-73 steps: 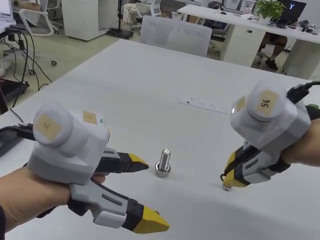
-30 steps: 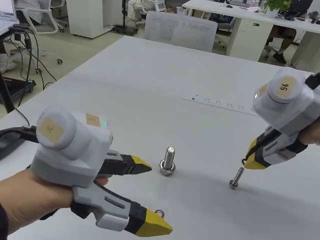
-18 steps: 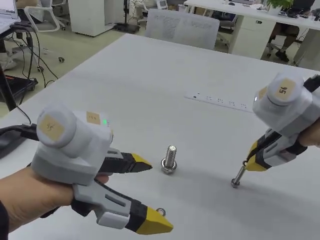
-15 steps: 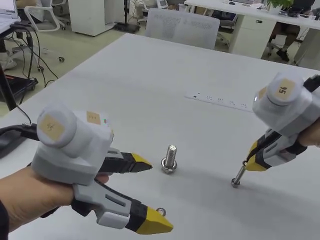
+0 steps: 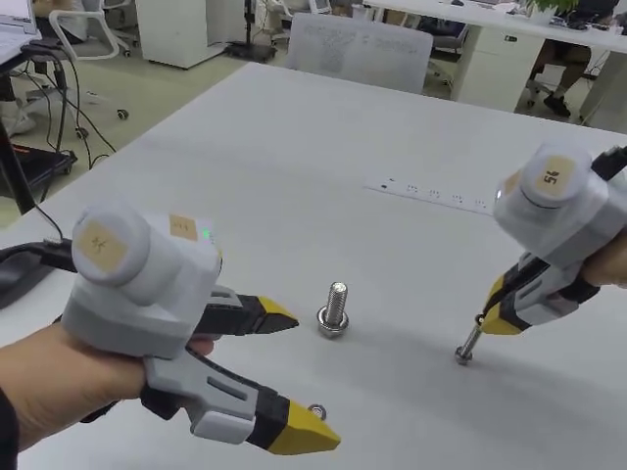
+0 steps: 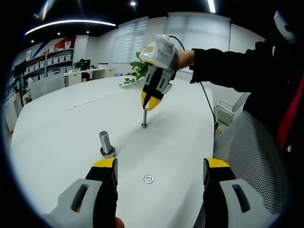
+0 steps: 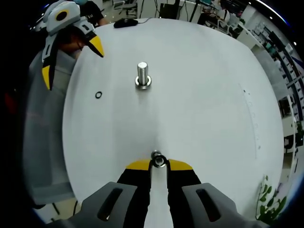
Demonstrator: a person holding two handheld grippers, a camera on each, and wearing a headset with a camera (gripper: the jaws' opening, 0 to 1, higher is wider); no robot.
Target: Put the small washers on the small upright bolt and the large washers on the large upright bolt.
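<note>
Showing two bolts [image 5: 334, 305] [image 5: 466, 345], one loose washer [image 5: 316, 410]

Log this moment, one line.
left gripper: open, near loose washer | right gripper: shut on small washer atop small bolt | large bolt: upright

In the head view's lower centre, a loose washer [image 5: 315, 410] sits half hidden behind the lower yellow jaw tip of the left gripper [image 5: 310, 380]. At the bottom of the right gripper view, the small bolt [image 7: 157, 157] shows its end between the jaws of the right gripper [image 7: 158, 166], with its shaft hidden. The count of washers at the base of the large bolt [image 5: 335, 308] is too small to tell.
</note>
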